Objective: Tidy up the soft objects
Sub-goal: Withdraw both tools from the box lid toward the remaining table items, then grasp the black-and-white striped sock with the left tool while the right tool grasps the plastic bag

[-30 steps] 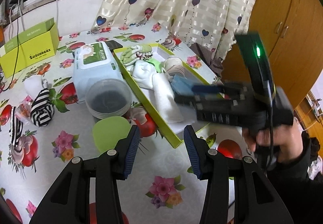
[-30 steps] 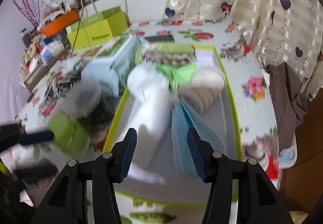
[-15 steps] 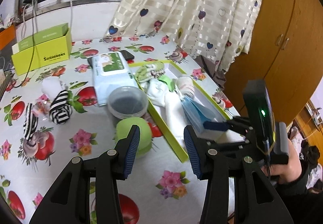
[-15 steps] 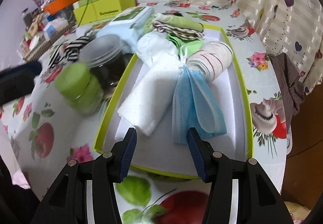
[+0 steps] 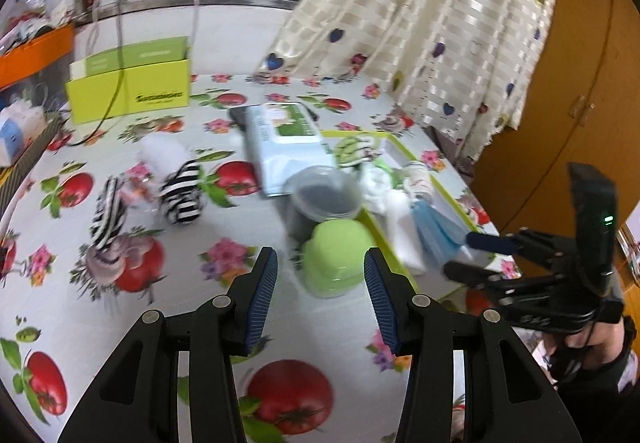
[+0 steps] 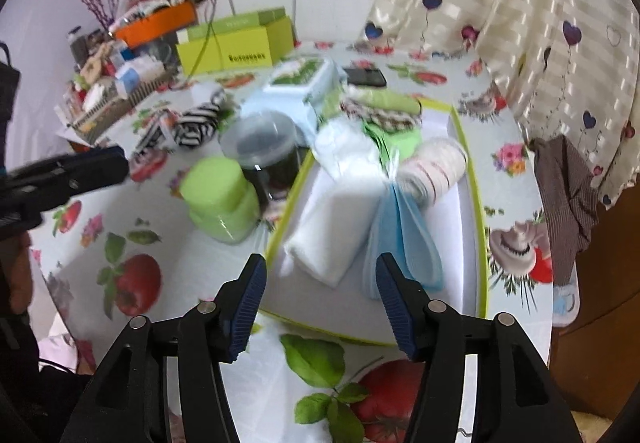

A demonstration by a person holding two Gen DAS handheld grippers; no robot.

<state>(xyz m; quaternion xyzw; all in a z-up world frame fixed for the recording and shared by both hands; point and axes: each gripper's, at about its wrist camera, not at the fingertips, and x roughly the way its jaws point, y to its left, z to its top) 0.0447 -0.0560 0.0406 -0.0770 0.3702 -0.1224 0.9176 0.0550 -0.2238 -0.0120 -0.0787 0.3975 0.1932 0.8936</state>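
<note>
A lime-edged tray (image 6: 480,203) holds a white folded cloth (image 6: 340,219), a blue face mask (image 6: 404,239), a rolled striped sock (image 6: 436,167) and green cloths (image 6: 384,111). Two black-and-white striped socks (image 5: 182,193) (image 5: 106,215) and a white soft item (image 5: 166,153) lie loose on the tablecloth at the left. My left gripper (image 5: 320,295) is open and empty above the table, near the green jar. My right gripper (image 6: 320,303) is open and empty at the tray's near edge; it also shows in the left wrist view (image 5: 476,255).
A green-lidded jar (image 5: 340,259), a clear lidded container (image 5: 320,195) and a wet-wipes pack (image 5: 284,147) stand beside the tray. A lime box (image 5: 132,91) with a cable and a phone (image 6: 364,77) lie farther back. Clutter lines the far left edge. A brown cloth (image 6: 564,195) hangs off the right edge.
Both grippers have drawn back from the tray, still open and empty. The left view has swung left, showing the striped socks more centrally. The right gripper has pulled back to the tray's near edge.
</note>
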